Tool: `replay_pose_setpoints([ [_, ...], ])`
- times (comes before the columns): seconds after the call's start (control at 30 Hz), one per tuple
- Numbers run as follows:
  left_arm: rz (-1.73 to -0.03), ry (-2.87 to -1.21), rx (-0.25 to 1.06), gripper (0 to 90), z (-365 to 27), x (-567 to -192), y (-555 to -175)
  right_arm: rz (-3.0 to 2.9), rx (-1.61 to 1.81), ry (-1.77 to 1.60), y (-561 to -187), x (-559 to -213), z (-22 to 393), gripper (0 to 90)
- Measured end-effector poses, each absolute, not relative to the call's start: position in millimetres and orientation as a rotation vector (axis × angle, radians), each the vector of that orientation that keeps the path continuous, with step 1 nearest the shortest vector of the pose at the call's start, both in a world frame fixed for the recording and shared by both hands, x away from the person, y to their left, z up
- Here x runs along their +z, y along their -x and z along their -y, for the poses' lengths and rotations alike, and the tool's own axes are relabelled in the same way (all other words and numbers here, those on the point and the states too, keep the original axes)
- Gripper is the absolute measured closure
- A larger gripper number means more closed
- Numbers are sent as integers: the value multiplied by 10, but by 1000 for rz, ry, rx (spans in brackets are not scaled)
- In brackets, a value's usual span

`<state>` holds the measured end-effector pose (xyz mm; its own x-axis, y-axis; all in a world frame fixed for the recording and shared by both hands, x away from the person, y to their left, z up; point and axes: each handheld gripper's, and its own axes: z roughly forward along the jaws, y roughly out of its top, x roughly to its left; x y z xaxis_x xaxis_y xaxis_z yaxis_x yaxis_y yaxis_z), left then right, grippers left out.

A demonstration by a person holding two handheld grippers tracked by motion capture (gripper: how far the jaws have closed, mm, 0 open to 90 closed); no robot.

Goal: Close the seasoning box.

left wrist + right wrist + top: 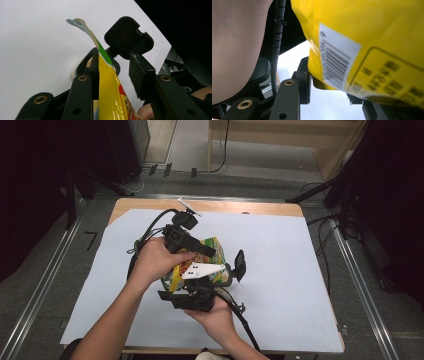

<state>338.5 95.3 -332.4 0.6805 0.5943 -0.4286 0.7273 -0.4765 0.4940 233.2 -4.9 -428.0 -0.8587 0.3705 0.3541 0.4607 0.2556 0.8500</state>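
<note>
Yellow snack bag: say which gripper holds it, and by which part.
The yellow snack bag stands between both grippers' jaws. The left gripper has its edge, with a gap at one pad; a firm grip cannot be told. The right gripper's hold is hidden.

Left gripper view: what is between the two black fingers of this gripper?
In the left gripper view, the sealed edge of a yellow plastic snack bag stands between them. It lies against the left finger; a gap separates it from the right finger.

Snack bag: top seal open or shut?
Shut, by the look of it: the snack bag ends in one flat, crimped top edge, no gap showing in the left gripper view.
</note>
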Motion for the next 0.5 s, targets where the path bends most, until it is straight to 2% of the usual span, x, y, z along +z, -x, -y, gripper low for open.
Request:
replay_pose_setpoints([
  [0.5,-1024,-2222,-274,653,-973,-3343,-3408,2432,-1683,799,-2338,-4285,45,630],
])
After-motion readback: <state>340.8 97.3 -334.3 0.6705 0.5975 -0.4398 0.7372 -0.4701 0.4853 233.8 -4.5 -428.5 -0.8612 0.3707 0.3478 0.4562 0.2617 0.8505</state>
